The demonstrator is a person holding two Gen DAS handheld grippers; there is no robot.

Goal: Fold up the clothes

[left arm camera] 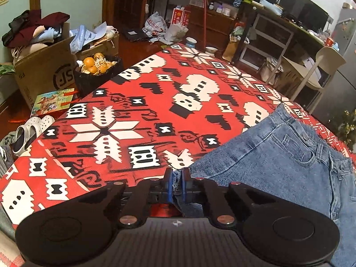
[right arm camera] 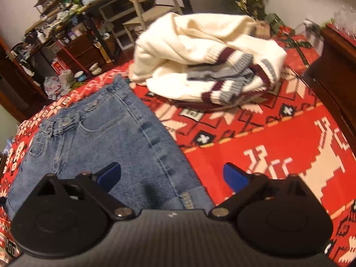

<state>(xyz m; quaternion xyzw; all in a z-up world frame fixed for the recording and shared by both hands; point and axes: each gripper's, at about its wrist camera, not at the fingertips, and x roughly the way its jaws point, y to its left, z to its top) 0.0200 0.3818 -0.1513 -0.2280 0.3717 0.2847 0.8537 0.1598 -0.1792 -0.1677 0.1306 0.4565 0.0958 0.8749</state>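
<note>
Left wrist view: pair of faded blue denim shorts [left arm camera: 278, 155] spread flat on the right part of a desk under a red cloth with a white and black woven-style pattern [left arm camera: 133, 102].
Left gripper [left arm camera: 177, 183]: jaws pinched down narrow on a frayed corner of the denim hem; blue pads [left arm camera: 183, 184] pressing the fabric from both sides, cloth bunched between them.
Shorts, relative to left jaws: bulk of the garment up and to the right of the pinch point; waistband, button and front pocket toward the far right edge.
Right wrist view: same shorts [right arm camera: 106, 146] lying left of centre, waistband away from the camera, cuffed hem nearest.
Right gripper [right arm camera: 172, 176]: jaws wide apart, nothing pressed; left blue pad [right arm camera: 110, 174] over the denim, right pad over the red cloth [right arm camera: 255, 133].
Shorts, relative to right jaws: right-hand side seam and hem corner lying in the gap between the pads; contact with the fabric not discernible.
Beyond the shorts: crumpled cream knit sweater with maroon and grey-blue striped ribbing [right arm camera: 200, 62], heaped just past the waistband, close to it.
</note>
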